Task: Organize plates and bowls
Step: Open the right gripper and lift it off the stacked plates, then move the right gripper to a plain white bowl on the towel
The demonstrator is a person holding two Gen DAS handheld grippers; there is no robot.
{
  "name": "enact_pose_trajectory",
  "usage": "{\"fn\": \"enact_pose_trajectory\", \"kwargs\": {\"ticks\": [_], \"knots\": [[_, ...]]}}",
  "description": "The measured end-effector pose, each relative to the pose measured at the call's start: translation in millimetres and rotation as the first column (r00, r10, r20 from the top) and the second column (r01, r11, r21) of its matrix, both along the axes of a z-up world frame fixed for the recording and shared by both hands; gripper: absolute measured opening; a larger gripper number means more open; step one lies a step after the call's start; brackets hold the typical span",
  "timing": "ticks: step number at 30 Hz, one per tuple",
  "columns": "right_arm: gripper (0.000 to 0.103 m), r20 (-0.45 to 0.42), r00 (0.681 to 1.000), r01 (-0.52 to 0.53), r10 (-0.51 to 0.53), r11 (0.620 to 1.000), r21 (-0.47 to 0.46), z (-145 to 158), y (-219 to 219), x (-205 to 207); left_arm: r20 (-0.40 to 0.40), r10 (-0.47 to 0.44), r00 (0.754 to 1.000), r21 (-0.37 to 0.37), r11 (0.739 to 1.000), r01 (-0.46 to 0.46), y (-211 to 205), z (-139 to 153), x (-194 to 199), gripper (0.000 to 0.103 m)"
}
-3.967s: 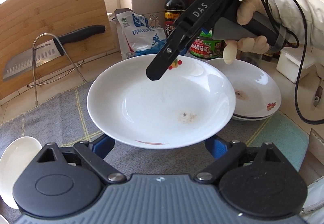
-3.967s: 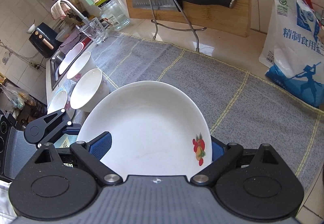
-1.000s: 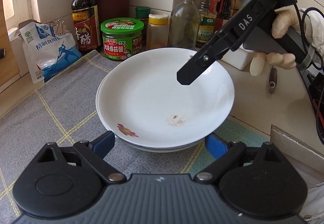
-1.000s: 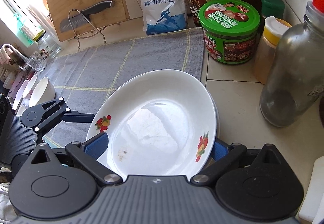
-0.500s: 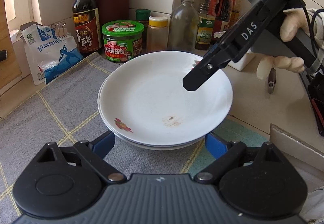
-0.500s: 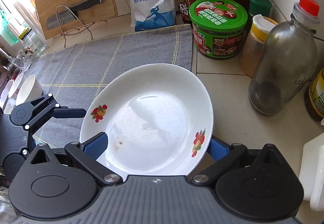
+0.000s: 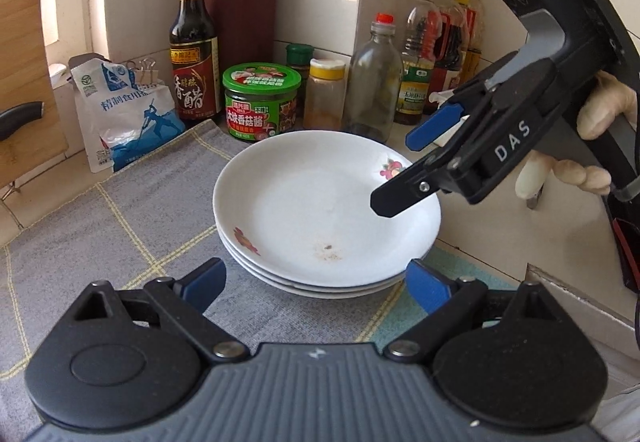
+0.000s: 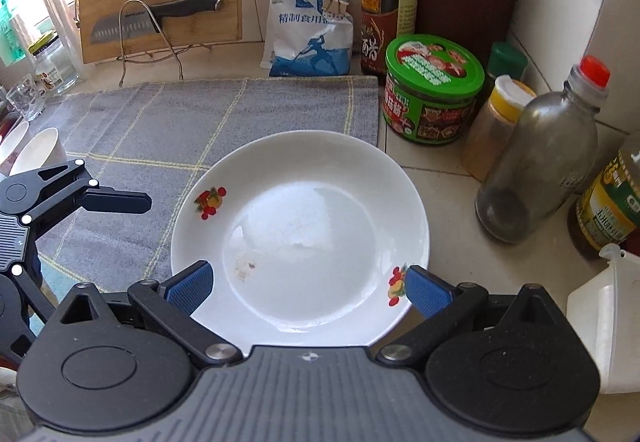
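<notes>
With the plate stack point(image 7: 326, 218) built beside the green jar point(image 7: 261, 103), both open, empty grippers next need remaining bowls point(image 8: 40, 148).

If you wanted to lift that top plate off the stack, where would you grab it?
By the raised rim of the top plate, likely on the near edge facing the left hand-held gripper. The rim flares above the plates below, leaving a lip for one finger under and one over.
</notes>
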State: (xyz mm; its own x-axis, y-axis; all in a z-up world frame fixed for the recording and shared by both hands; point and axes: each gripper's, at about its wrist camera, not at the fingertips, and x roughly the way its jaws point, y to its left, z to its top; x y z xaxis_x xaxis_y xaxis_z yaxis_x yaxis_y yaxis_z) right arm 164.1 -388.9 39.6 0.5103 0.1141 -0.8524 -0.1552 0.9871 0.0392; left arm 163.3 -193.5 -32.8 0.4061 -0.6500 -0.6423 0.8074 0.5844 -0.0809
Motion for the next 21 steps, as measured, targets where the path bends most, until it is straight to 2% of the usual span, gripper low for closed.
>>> {"fn": "enact_pose_trajectory", "kwargs": {"ticks": [6, 10, 12, 16, 21], "knots": [[0.103, 0.15, 0.988, 0.037, -0.03, 0.998, -0.044, 15, 40, -16, 0.054, 0.118, 0.992, -0.021, 0.993, -0.117, 33, 19, -19, 0.096], [0.103, 0.223, 0.974, 0.043, -0.036, 0.999, -0.027, 18, 73, -25, 0.081, 0.228, 0.97, -0.016, 0.974, -0.227, 65, 27, -37, 0.096], [0.103, 0.229, 0.973, 0.008, -0.003, 1.0, -0.022, 16, 92, -26, 0.088, 0.293, 0.952, -0.01, 0.956, -0.294, 88, 28, -50, 0.096], [0.103, 0.226, 0.965, -0.122, 0.13, 0.991, -0.049, 14, 136, -23, 0.108, 0.411, 0.905, 0.021, 0.909, -0.415, 131, 29, -74, 0.097], [0.103, 0.236, 0.933, -0.28, 0.273, 0.96, -0.003, 10, 199, -19, 0.122, 0.535, 0.836, 0.042, 0.839, -0.543, 187, 32, -100, 0.097]]}}
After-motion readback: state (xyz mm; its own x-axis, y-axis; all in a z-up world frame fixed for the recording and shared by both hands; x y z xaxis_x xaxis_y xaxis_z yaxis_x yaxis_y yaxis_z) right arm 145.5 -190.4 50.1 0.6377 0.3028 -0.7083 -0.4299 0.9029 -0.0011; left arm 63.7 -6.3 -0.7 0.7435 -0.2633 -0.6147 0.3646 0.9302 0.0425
